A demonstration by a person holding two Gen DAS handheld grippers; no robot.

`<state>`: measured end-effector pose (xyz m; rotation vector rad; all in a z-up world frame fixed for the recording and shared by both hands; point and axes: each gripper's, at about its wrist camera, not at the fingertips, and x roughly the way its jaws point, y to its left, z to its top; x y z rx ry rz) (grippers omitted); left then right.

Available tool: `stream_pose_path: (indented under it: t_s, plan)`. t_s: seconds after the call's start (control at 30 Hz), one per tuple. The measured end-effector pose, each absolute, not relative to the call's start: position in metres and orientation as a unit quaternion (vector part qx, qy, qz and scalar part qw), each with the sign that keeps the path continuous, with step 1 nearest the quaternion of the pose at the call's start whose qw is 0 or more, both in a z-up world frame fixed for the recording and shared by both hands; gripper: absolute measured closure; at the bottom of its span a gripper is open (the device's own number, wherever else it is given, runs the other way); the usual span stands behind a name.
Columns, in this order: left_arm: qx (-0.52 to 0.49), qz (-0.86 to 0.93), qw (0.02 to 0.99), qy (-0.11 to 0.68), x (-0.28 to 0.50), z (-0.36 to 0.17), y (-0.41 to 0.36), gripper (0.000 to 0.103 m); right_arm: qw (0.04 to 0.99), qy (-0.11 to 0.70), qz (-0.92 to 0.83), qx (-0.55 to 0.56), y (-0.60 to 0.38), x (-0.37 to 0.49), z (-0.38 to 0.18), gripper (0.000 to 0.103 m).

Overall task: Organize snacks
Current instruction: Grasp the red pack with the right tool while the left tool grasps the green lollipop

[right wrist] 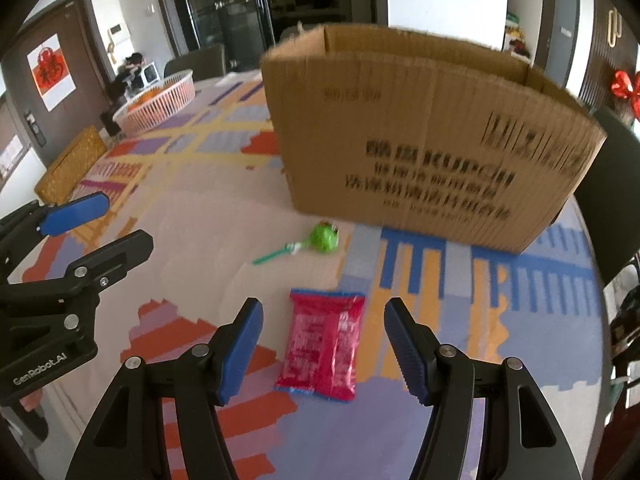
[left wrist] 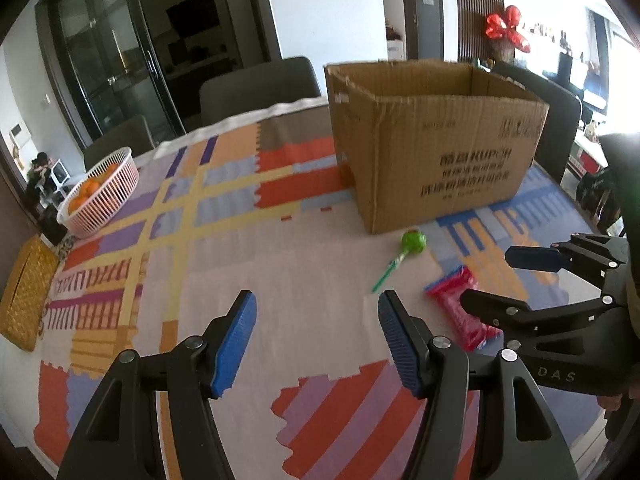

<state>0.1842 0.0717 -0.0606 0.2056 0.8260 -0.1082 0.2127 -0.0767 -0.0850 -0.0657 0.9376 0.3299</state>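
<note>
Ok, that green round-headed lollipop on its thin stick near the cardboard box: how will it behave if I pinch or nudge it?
The green round-headed lollipop would probably pivot or roll on its ball head if nudged. Its thin stick lies flat on the patterned tablecloth, so it looks hard to pinch. It is likely light, and the shiny wrapper may be slippery.

White basket of oranges at desk's far left edge; yellow woven box near it; patterned cloth covers desk.

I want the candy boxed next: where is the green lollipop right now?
The green lollipop lies on the patterned tablecloth just in front of the cardboard box, beyond the red snack packet, stick pointing left in the right wrist view.
</note>
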Motion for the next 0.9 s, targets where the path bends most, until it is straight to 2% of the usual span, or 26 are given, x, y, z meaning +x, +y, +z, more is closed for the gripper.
stream_pose_path:
  t_s: [0.63,0.73,0.9]
  plan:
    - [0.094,-0.059,0.89,0.443,0.189,-0.091,0.07,0.04,0.852,0.501,0.148,-0.039,-0.063,0.231,-0.131,0.04]
    - [0.093,-0.061,0.888,0.446,0.191,-0.093,0.07,0.04,0.852,0.5,0.147,-0.039,-0.059,0.234,-0.135,0.049]
    - [0.092,-0.068,0.885,0.451,0.195,-0.097,0.067,0.04,0.854,0.496,0.152,-0.043,-0.057,0.235,-0.136,0.058]
